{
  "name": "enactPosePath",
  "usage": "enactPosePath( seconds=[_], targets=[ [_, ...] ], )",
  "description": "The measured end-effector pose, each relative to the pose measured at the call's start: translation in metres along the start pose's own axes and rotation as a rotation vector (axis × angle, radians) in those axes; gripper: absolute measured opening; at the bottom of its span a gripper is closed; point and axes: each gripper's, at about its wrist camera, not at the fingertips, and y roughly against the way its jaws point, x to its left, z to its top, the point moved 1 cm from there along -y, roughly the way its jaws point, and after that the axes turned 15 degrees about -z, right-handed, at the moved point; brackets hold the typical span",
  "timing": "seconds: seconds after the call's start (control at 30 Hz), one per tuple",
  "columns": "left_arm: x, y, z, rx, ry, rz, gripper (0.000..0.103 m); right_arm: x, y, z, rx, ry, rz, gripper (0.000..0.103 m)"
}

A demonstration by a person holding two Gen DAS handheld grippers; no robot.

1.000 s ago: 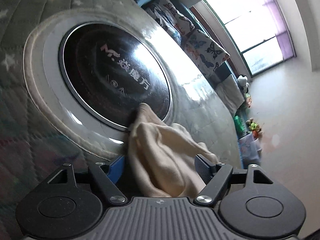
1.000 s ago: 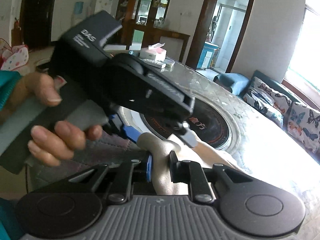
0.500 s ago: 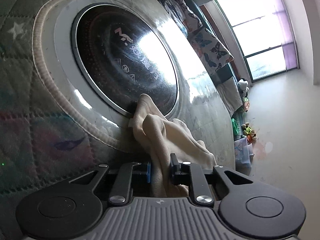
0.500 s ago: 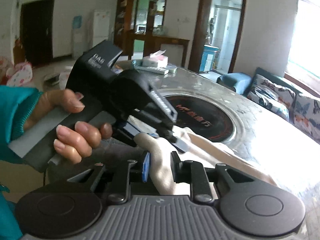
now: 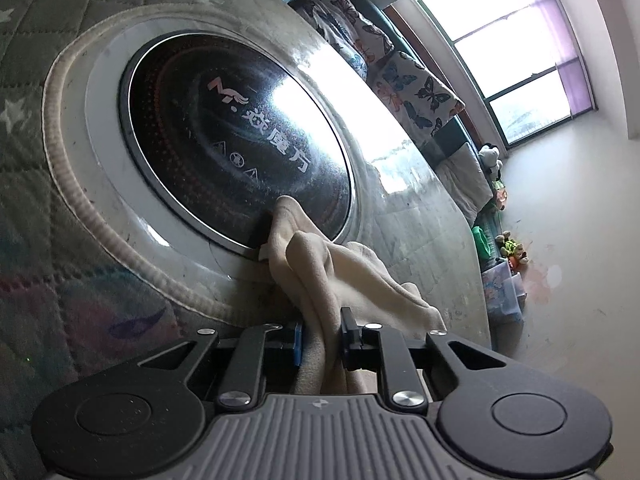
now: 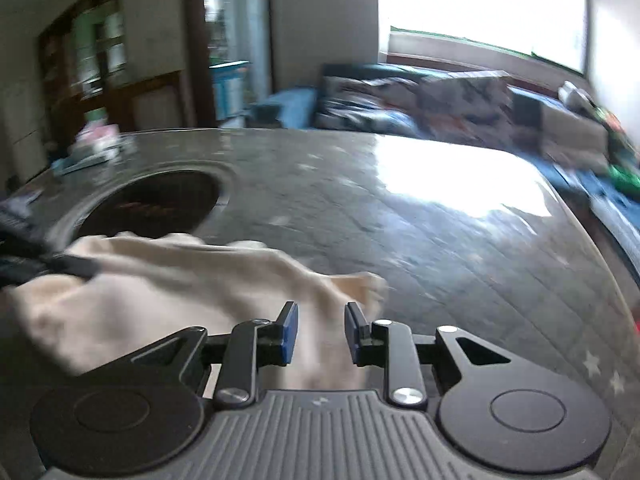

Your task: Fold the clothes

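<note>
A home living room: a sofa [image 5: 404, 76] with butterfly-print cushions under a large window [image 5: 516, 40], soft toys [image 5: 510, 246] on the floor, and a wooden cabinet [image 6: 132, 96] behind the surface [image 6: 400, 216].

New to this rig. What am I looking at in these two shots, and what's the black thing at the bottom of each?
No robot arm here: a person holds a two-finger gripper in each hand, and a fisheye camera on each looks forward along its fingers. The black part at the bottom is the gripper itself.

Left wrist view: the left gripper is shut on a cream garment, which trails onto a quilted table cover beside a round black glass cooktop.

Right wrist view, blurred by motion: the right gripper has its fingers apart with the same garment lying between them; whether they touch it is unclear. Behind are a sofa and a bright window.
</note>
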Motion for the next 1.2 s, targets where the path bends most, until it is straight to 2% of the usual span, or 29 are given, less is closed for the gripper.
enactPosePath(
  seconds=[0.1,0.27,0.3,0.33,0.4,0.5,0.7,0.83,1.0,1.2],
  targets=[
    [0.002,-0.001,-0.001,0.005,-0.009,0.013,0.019,-0.007,-0.017,-0.004,0.024,-0.033,-0.008,0.034],
    [-0.004,-0.002,-0.001,0.013,-0.054,0.032,0.019,-0.012,-0.031,-0.009,0.045,-0.108,0.034,0.034],
    [-0.006,-0.003,-0.001,0.015,-0.069,0.037,0.019,-0.013,-0.028,-0.010,0.044,-0.113,0.041,0.031],
    [-0.008,-0.004,-0.001,0.017,-0.084,0.042,0.019,-0.012,-0.027,-0.010,0.043,-0.117,0.050,0.022],
    [-0.013,-0.005,-0.002,0.019,-0.125,0.052,0.018,-0.009,-0.024,-0.009,0.039,-0.118,0.068,0.012],
    [-0.023,-0.006,-0.002,0.029,-0.191,0.062,0.017,-0.008,-0.012,-0.007,0.005,-0.107,0.054,0.010],
    [-0.057,-0.023,-0.005,0.077,-0.309,0.031,0.016,-0.026,0.022,-0.001,-0.084,-0.130,0.001,0.010],
    [-0.084,-0.050,-0.012,0.129,-0.362,-0.010,0.016,-0.049,0.043,0.002,-0.126,-0.146,-0.065,0.010],
    [-0.116,-0.092,-0.029,0.203,-0.405,-0.062,0.016,-0.092,0.060,0.002,-0.143,-0.172,-0.177,0.010],
    [-0.147,-0.141,-0.051,0.288,-0.449,-0.091,0.016,-0.140,0.067,-0.004,-0.135,-0.202,-0.289,0.010]
  ],
)
